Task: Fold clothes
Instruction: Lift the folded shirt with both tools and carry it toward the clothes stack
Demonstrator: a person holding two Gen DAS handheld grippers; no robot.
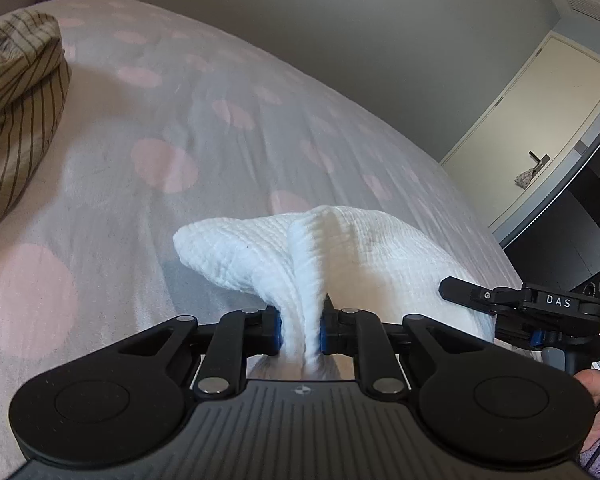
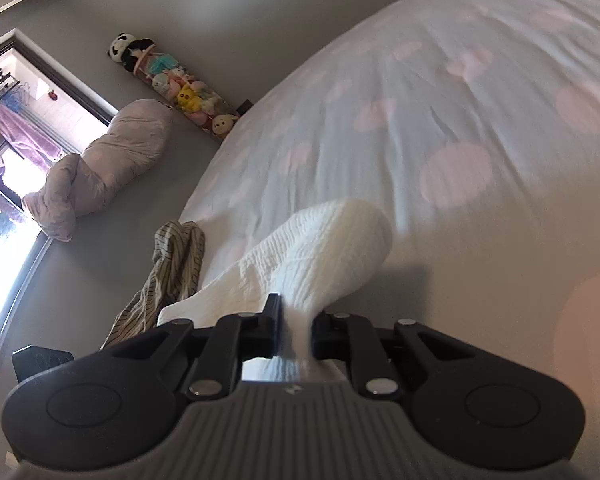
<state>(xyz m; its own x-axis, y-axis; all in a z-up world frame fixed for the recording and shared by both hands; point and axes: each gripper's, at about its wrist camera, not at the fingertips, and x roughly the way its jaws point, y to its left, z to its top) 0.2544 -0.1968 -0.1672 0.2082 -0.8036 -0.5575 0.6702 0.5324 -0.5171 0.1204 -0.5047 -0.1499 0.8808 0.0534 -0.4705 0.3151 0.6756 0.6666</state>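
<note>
Polka-dot bed (image 1: 160,128), both tools pinching white garment (image 1: 300,264), door (image 1: 540,120) only in left view, stuffed toys (image 2: 180,88) in right.

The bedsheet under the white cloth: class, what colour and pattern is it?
The bedsheet is pale grey-white with pink dots; clearest in the left wrist view.

A home bedroom, plainly. Wide bed (image 1: 188,128) under a pale sheet dotted with pink spots, filling both views. Striped garment (image 1: 16,92) heaped at nine o'clock. Cream door (image 1: 532,132) with a lever handle at three o'clock. Over in the right wrist view, soft toys (image 2: 180,88) lined up along the wall at eleven o'clock, rolled lilac duvet (image 2: 104,160) beside a bright window (image 2: 16,128) at nine.
</note>
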